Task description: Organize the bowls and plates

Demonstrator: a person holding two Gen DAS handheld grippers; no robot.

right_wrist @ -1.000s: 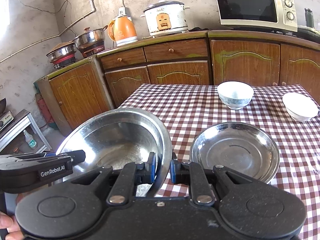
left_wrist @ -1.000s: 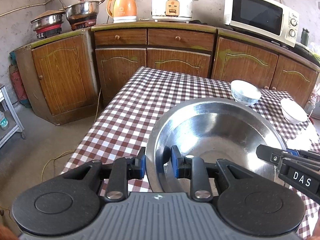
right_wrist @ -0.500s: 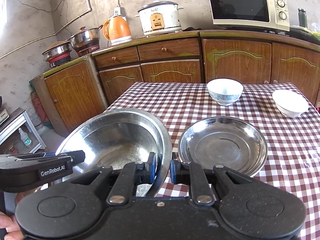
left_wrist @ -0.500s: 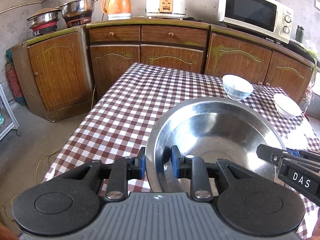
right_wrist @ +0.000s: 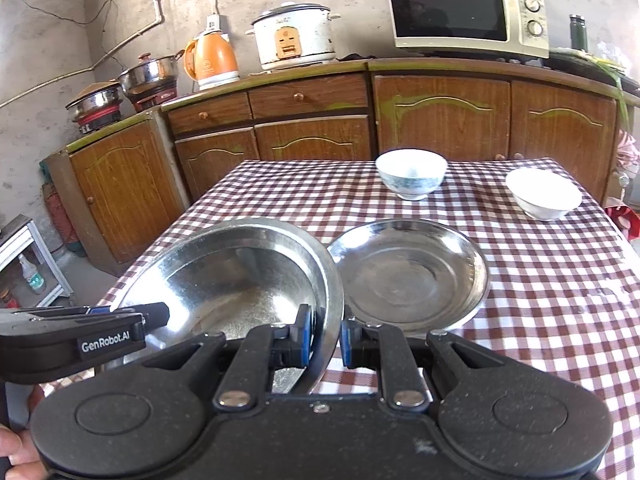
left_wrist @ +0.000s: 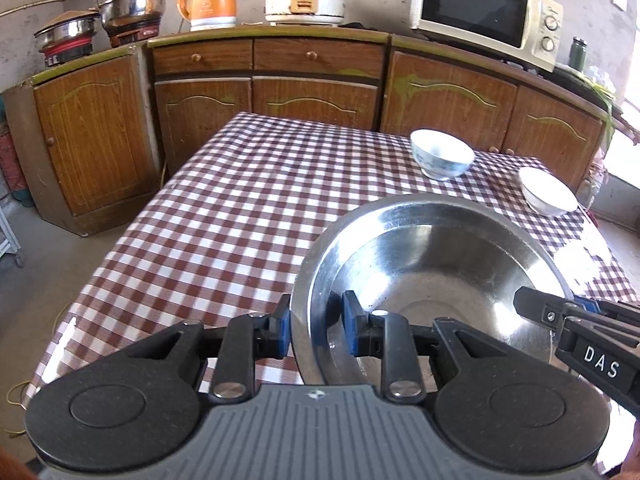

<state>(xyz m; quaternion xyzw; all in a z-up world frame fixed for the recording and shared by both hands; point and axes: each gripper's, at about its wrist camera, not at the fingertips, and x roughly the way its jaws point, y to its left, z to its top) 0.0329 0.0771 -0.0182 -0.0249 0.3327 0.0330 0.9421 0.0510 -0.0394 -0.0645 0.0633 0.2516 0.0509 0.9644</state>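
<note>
A large steel basin (left_wrist: 432, 264) hangs above the checked table (left_wrist: 224, 216), carried by both grippers. My left gripper (left_wrist: 314, 322) is shut on its left rim; my right gripper (right_wrist: 324, 336) is shut on its right rim, with the basin (right_wrist: 240, 276) spreading to the left of it. A smaller steel plate (right_wrist: 412, 276) lies on the cloth just right of the basin, which overlaps its left edge. Two white bowls stand at the table's far side: a patterned bowl (right_wrist: 412, 174) and a plain bowl (right_wrist: 544, 194).
Wooden cabinets (right_wrist: 312, 128) run behind the table, bearing a microwave (right_wrist: 464, 12), a rice cooker (right_wrist: 294, 38), an orange kettle (right_wrist: 210, 60) and pots (right_wrist: 150, 76). A small shelf (right_wrist: 28, 260) stands on the floor at the left. A hand (right_wrist: 16, 456) grips the left tool.
Both grippers have carried the basin forward over the table and slightly down. The bowls, the plate and the cabinets now appear closer. The basin now overlaps the plate's left edge.
</note>
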